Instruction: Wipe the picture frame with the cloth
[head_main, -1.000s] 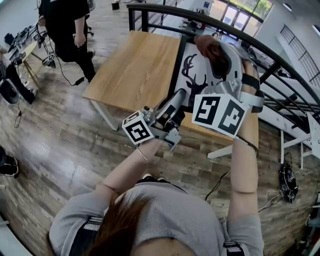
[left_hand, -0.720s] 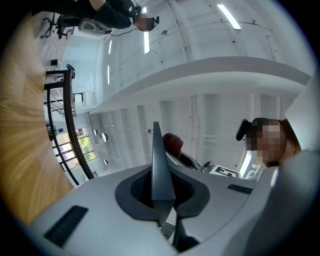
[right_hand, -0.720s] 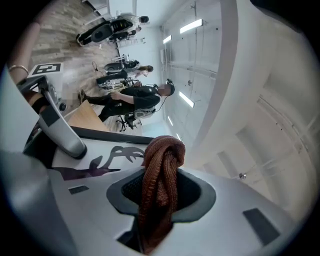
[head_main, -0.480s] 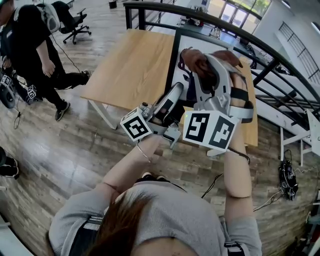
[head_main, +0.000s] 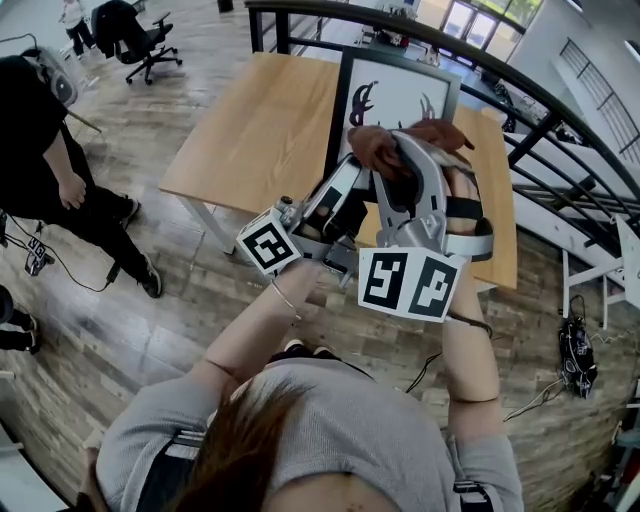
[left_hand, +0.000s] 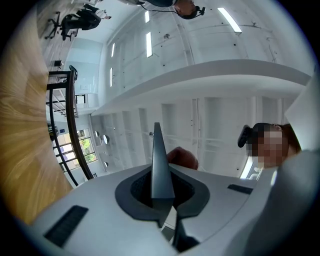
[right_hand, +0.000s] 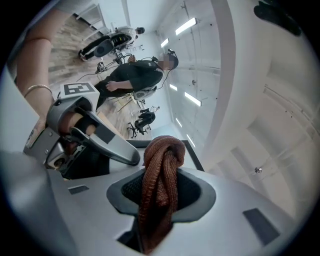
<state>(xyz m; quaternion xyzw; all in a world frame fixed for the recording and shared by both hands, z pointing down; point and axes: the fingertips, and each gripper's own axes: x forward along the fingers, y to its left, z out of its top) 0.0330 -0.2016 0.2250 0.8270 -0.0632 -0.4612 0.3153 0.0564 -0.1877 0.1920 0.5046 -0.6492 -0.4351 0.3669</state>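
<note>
I can read no words, numbers or brand names anywhere. The only signs I see are the black-and-white square markers on the left cube (head_main: 273, 250) and the right cube (head_main: 413, 283), which are patterns, not letters.

Table (head_main: 250, 130) left side bare – railing (head_main: 570, 115) behind picture frame (head_main: 400, 92)

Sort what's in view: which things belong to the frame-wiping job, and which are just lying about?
Job: cloth, clamped in the right tongs; picture frame.
Lying about: table; office chair; railing; bystander in black.
</note>
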